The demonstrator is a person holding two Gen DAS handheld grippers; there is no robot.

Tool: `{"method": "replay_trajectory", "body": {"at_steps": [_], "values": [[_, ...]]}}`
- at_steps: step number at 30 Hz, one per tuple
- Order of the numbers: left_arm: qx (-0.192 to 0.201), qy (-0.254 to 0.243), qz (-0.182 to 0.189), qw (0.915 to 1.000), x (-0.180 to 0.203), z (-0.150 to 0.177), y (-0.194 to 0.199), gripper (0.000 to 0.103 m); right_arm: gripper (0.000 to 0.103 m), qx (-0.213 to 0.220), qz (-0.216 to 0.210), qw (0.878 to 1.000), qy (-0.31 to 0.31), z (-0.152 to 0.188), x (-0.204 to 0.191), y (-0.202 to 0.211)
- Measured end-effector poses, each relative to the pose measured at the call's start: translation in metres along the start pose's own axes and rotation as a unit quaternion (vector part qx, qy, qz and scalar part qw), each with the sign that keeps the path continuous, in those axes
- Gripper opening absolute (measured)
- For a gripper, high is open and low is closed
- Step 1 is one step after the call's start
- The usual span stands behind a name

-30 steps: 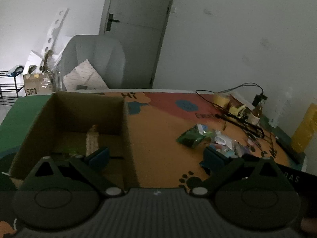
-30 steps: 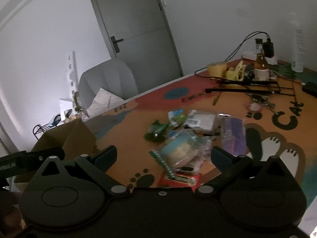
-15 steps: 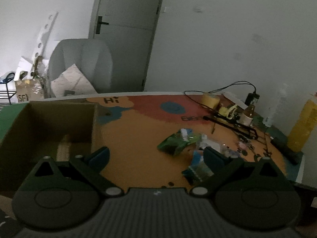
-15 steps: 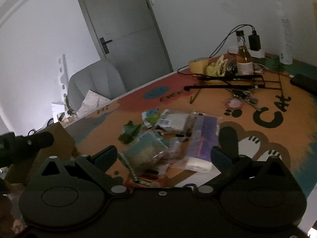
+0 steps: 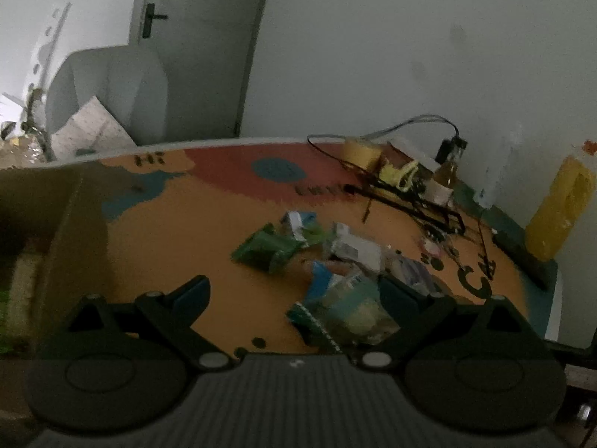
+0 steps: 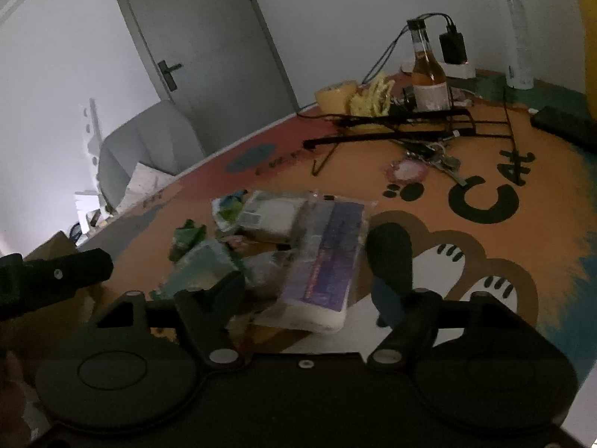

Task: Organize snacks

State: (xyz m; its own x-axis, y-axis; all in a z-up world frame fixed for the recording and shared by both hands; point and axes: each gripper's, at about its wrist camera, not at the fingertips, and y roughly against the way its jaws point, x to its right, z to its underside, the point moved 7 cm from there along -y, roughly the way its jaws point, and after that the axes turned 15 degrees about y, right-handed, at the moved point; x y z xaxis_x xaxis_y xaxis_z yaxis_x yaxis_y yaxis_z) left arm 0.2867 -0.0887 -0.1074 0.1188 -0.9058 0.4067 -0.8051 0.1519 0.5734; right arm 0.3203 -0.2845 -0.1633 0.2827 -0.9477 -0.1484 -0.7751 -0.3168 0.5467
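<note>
Pickup step: right gripper (image 6: 306,287) jaws just closing around purple-white packet (image 6: 324,261), not yet pinching; next, squeeze. Left gripper (image 5: 294,295) wide, empty.

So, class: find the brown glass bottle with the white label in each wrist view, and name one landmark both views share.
Left wrist view: the bottle stands small at the far right of the table, by the wall, left of the yellow container.
Right wrist view: the bottle stands upright at top right, beside the black charger.
Shared landmark: the grey door.
</note>
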Motion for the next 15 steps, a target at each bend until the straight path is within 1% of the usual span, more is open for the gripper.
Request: {"method": "replay_trajectory", "body": {"at_steps": [1,3,6,10,12,15], "values": [[-0.005,0.001,0.002,1.0000,0.002,0.002,-0.004,0.098,0.068,-0.003,0.000,1.000,-0.001,0.001,0.001,-0.003],[-0.013,0.002,0.008,0.9999,0.006,0.004,-0.012,0.098,0.055,-0.010,-0.001,1.000,-0.003,0.004,0.003,-0.007],[-0.025,0.001,0.013,0.9996,0.012,0.011,-0.024,0.098,0.047,-0.012,-0.004,1.000,-0.005,0.007,0.003,-0.008],[-0.030,-0.011,0.011,0.9994,0.020,0.018,-0.037,0.098,0.042,-0.012,-0.005,1.000,-0.006,0.008,0.005,-0.003],[-0.034,-0.019,0.008,0.9992,0.021,0.022,-0.043,0.098,0.041,-0.012,-0.001,1.000,-0.007,0.010,0.007,0.001],[-0.046,-0.014,0.007,0.9988,0.020,0.028,-0.051,0.098,0.041,-0.012,0.005,1.000,-0.009,0.014,0.011,0.007]]}}
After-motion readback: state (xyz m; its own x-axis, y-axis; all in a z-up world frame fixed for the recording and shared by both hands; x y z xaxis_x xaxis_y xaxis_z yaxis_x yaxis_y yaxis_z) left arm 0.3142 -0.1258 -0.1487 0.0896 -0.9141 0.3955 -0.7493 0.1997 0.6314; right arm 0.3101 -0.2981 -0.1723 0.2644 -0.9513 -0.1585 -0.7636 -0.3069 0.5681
